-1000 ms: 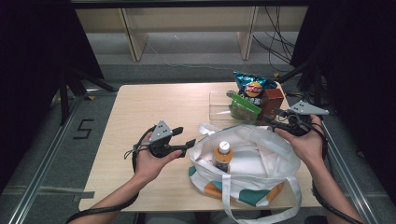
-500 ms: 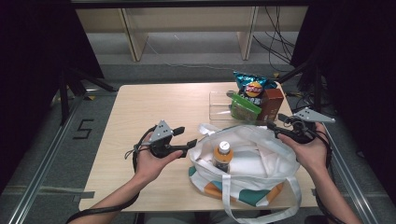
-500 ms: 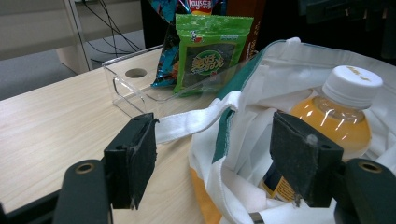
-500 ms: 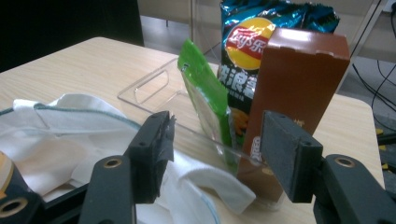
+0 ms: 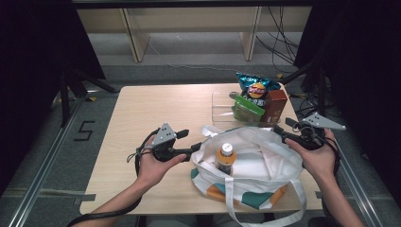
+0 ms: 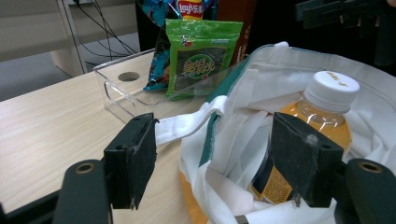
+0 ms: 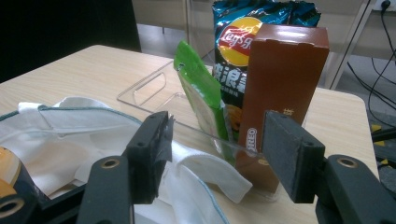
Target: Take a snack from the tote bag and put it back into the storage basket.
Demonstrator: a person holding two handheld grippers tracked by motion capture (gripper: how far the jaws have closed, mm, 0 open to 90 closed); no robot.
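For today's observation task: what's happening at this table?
A person holds a gripper in each hand at a white bag with a bottle standing inside. The left gripper is open around the bag's rim. The right gripper, its jaws just opened, is open at the far rim, near the snacks in a clear tray.

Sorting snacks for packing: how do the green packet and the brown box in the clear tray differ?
The green packet is a thin, soft pouch, bright green with printed lettering; the brown box is a rigid carton, plain brown with a small white Oreo mark low down. The packet leans at a tilt; the box stands upright. The packet sits nearer the tray's middle, the box at one end. Both stand in the clear tray, in front of the chip bag.
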